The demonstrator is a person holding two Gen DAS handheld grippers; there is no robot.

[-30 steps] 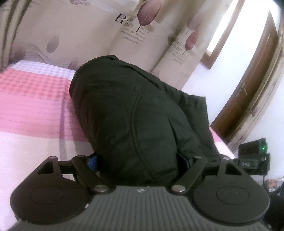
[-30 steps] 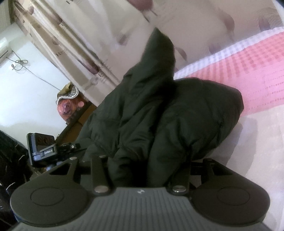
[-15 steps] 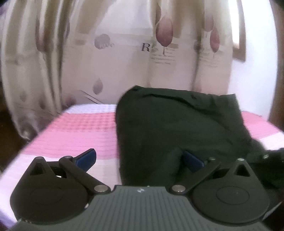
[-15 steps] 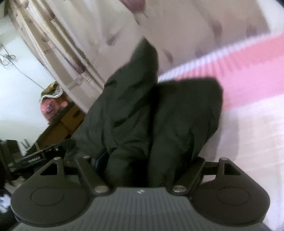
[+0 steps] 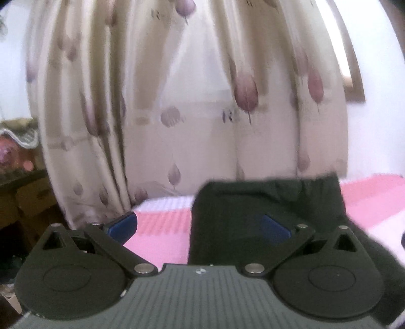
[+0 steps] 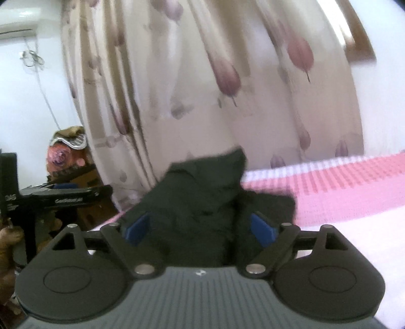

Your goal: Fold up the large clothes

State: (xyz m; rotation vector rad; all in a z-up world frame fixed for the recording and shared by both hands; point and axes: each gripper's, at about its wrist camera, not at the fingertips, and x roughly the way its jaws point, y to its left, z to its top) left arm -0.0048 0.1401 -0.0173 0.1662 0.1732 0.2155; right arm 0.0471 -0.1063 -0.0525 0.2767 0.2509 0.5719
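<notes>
Lying folded on the bed [image 5: 162,227], the dark jacket [image 5: 265,202] sits near the far edge, just before the curtain [image 5: 177,101]; in the right wrist view the jacket [image 6: 202,197] is a rumpled heap with one corner sticking up.

Writing is scarce and mostly smeared. On the left tongs' black body [image 6: 58,200], seen side-on from the right wrist camera, pale lettering runs along the bar, too blurred to read, and a few characters at the frame's left edge look like "DAS". Dark marks printed on the curtain among its purple leaf shapes are too blurred to read as words.

The left tongs [image 5: 200,227] stand wide apart, their jaws having just been opening; one blue pad [image 5: 121,222] shows over the bedspread and the other before the jacket, neither pressing cloth. The right tongs [image 6: 202,227] have also just been opening and stand apart, blue pads [image 6: 138,227] on either side of the jacket's near fold without clamping it.

The bedspread is pink and white in broad bands with a waffle texture. Behind the bed hangs the cream curtain, with a brown wooden frame [image 5: 354,76] at its right. At the left are a brown cabinet [image 5: 25,197] and a pinkish object [image 6: 65,151] under a lacy cover. A white air conditioner [image 6: 20,17] is cut off at the top left of the right wrist view, a cord dangling below it.

Both views are motion-blurred. A hand [image 6: 7,243] shows at the left edge, mostly cut off.
</notes>
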